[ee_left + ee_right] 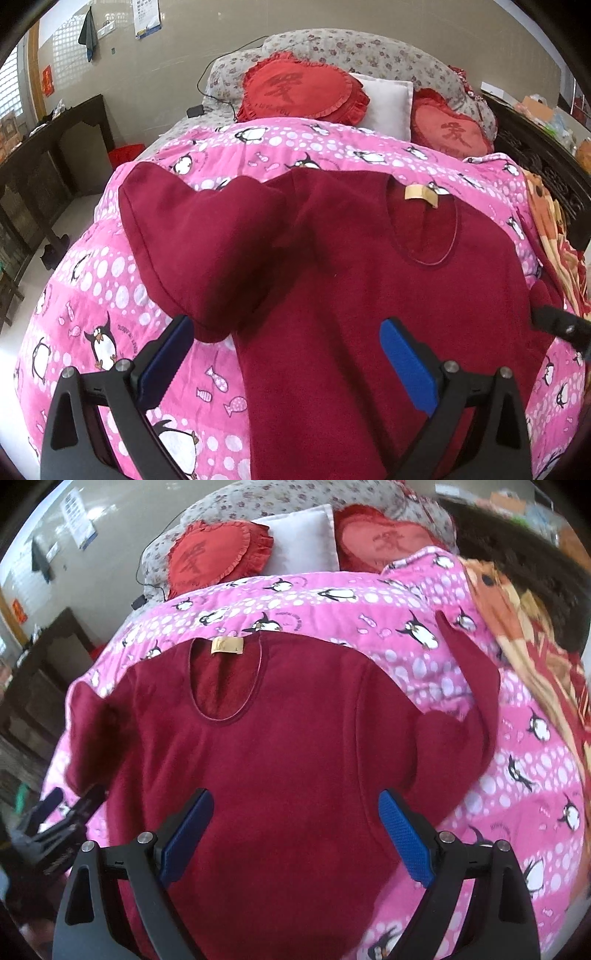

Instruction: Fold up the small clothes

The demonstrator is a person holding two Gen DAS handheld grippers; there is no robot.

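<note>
The left tongs (286, 350) are at the bottom of the left view, wide apart and holding nothing. Their blue pads (406, 363) hang over the low part of the red top (369, 295). The right tongs (295, 829) are at the bottom of the right view, wide apart and holding nothing too, right over the middle of the top's body.

The red top lies spread out on the pink penguin blanket (110, 295), front up, with its neck hole (225, 679) and its tan label (227, 645) pointing to the far end of the bed. I think it was laid flat like this so the sides can be folded in.

The sleeve in the left middle of the left view (177, 236) sticks out on the blanket, with its lower edge close to the left pad. The other sleeve (476, 690) bends up at the right of the right view (its cuff is near the orange cloth (491, 590)).

There is bare blanket on both sides of the top, so there is room to fold.

Far back lie two red heart pillows (299, 88) and a white pillow (388, 103).
</note>
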